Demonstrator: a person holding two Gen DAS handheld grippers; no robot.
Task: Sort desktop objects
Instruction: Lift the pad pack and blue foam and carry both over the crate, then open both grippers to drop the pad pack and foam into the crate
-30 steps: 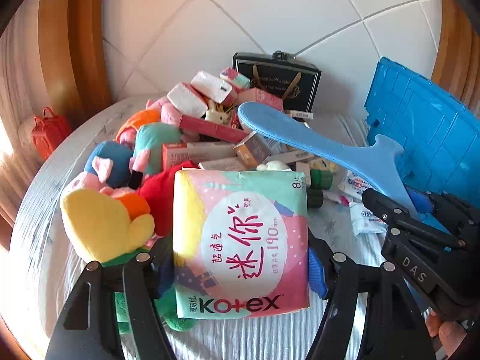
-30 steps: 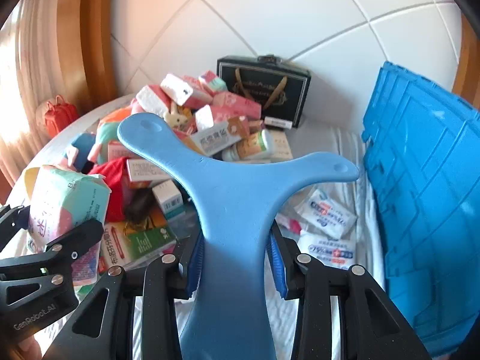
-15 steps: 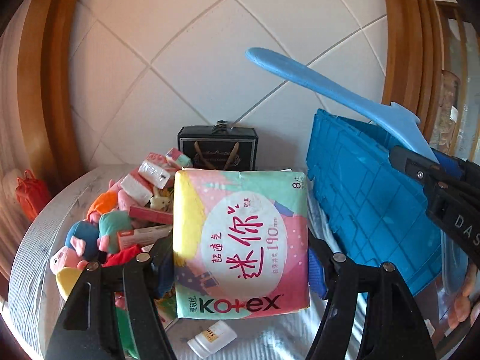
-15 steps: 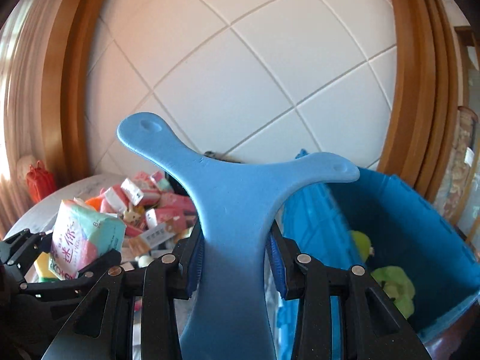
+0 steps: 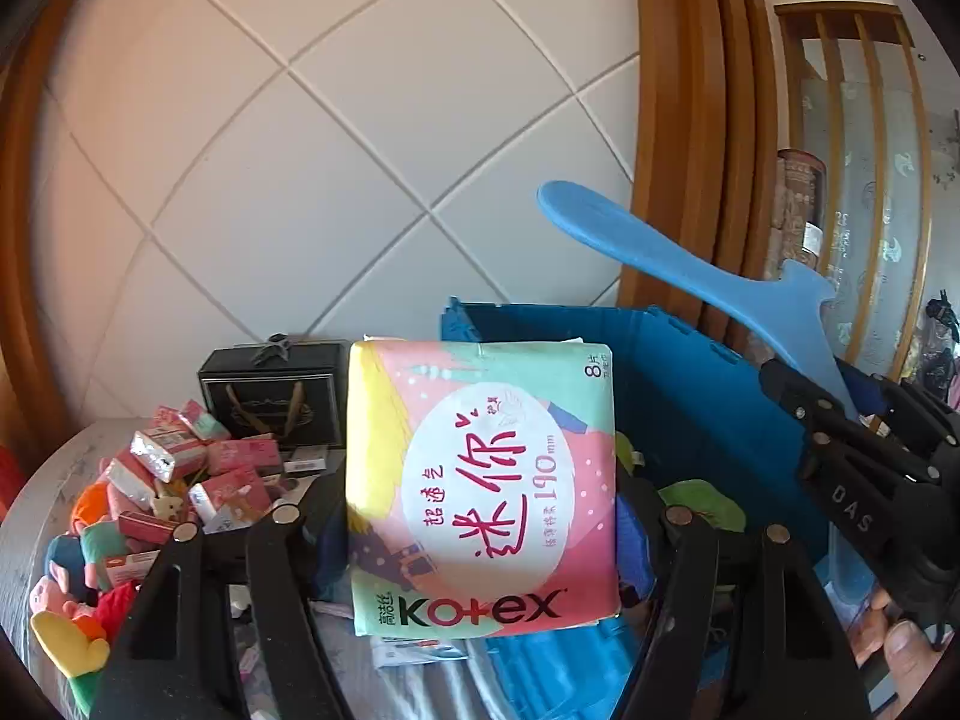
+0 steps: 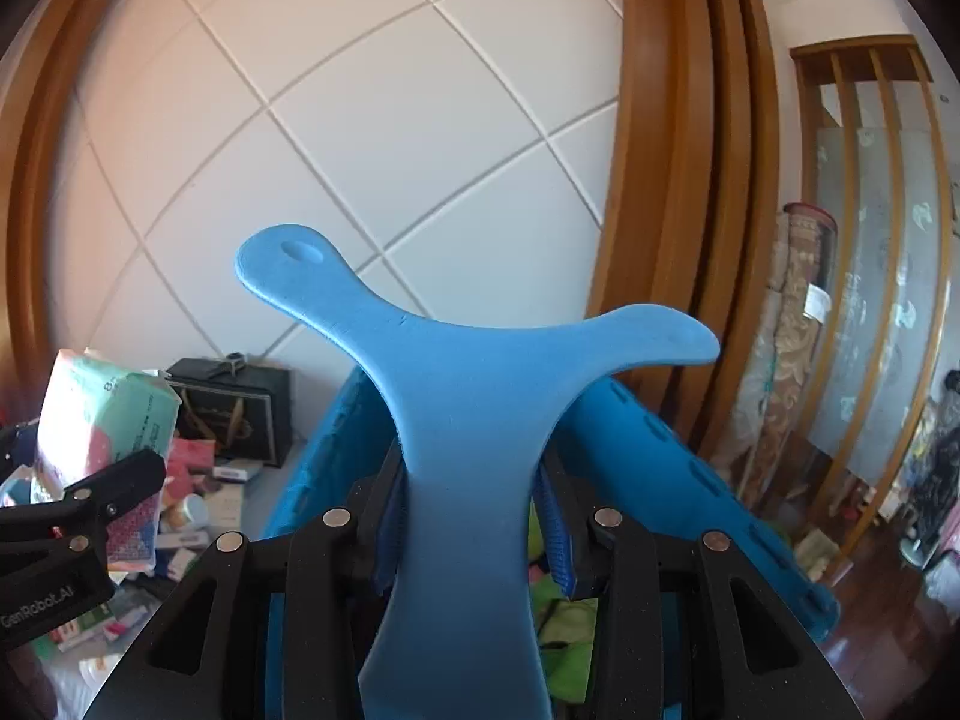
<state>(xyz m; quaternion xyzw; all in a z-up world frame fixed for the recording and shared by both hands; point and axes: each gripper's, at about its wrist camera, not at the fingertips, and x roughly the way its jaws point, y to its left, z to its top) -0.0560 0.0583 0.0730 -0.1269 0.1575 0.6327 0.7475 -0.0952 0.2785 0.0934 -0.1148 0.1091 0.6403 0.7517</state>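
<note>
My left gripper (image 5: 480,516) is shut on a pink, green and yellow Kotex pad pack (image 5: 480,486) and holds it up over the near edge of the blue plastic crate (image 5: 708,396). My right gripper (image 6: 474,510) is shut on a blue T-shaped plastic piece (image 6: 468,384), held above the same crate (image 6: 672,468). The blue piece also shows in the left wrist view (image 5: 690,258) at the right, with the right gripper (image 5: 852,414) beneath it. The pad pack shows at the left of the right wrist view (image 6: 102,420).
A pile of small pink boxes (image 5: 198,468) and plush toys (image 5: 78,588) lies on the grey table at left. A black gift box (image 5: 276,396) stands against the white tiled wall. Green items (image 6: 564,630) lie inside the crate. Wooden frames stand to the right.
Both grippers have risen and swung right with their loads, from over the pile on the table to above the blue crate, whose inside now shows.
</note>
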